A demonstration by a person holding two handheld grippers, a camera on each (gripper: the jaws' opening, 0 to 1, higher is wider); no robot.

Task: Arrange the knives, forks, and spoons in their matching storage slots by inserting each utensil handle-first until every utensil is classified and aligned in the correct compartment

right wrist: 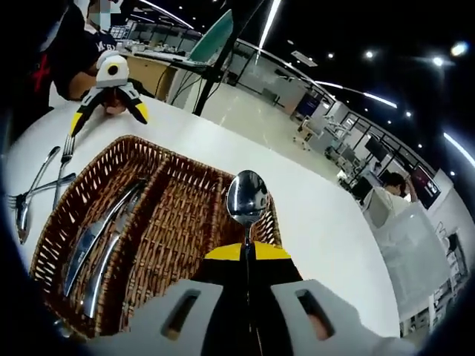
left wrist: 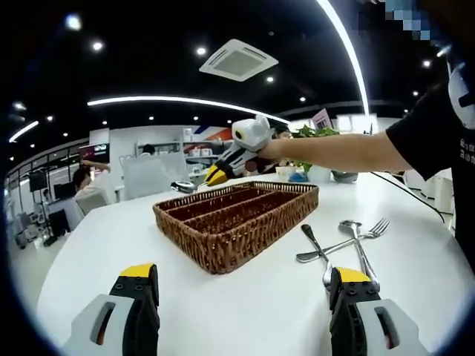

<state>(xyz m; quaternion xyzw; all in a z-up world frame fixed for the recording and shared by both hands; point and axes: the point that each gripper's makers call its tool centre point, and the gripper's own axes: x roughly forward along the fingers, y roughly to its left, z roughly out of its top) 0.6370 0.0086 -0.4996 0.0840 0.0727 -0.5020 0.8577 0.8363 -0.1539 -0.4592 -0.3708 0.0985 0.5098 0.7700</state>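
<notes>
Holding a spoon (right wrist: 247,199) in our shut right gripper (right wrist: 247,252), left gripper (left wrist: 245,285) gaping empty; we are risking the wrong basket (right wrist: 159,245) slot.

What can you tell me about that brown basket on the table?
The basket is a shallow rectangular tray of brown woven wicker, split by woven walls into long parallel slots. It sits flat on the white table. One outer slot holds two knives lying lengthwise. The right hand-held gripper holds a spoon above it.
</notes>
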